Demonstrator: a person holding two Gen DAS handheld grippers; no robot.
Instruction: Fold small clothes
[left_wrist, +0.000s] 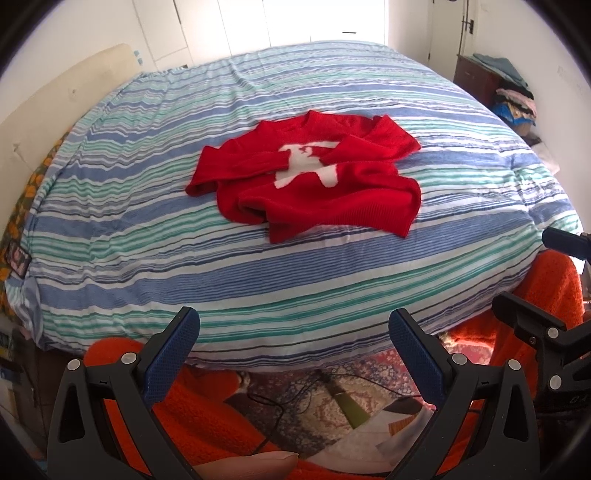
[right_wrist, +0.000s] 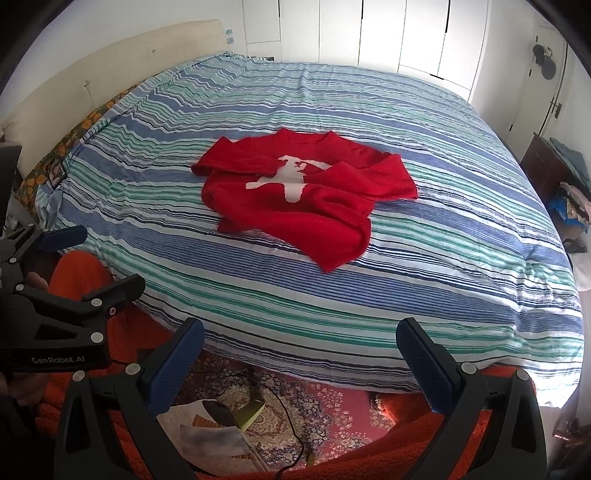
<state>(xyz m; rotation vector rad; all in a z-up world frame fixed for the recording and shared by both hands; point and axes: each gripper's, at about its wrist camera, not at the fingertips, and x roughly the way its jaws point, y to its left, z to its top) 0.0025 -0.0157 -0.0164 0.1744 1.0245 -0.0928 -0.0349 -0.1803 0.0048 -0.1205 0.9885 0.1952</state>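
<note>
Looking at a small red knitted sweater with a white animal figure on the chest (left_wrist: 314, 177) lying crumpled in the middle of the blue, green and white striped bed cover (left_wrist: 147, 251), neck towards the far side, hem towards the camera. Both sleeves are lying folded in across the chest, partly covering the figure; the hem is bunching and rolling over at the near left.

Left claw (left_wrist: 293, 339) is hanging released, jaws spread wide, nothing between them, back off the near edge of the bed. Right claw (right_wrist: 299, 350) is the same: wide apart, empty, well short of the garment. Neither is touching fabric.

Handling, judging by the look: soft, light, thick knit, no stiffness, so it is going to drape and sag from any pinch point. Not fragile, not slippery; the knit should be gripping the blue pads well, but it may be dragging the loose cover along if pressed down.

Grasp points: probably the two shoulder seams or the two ribbed hem corners, one per claw, pinching the edge only, then lifting and shaking flat before folding.
</note>
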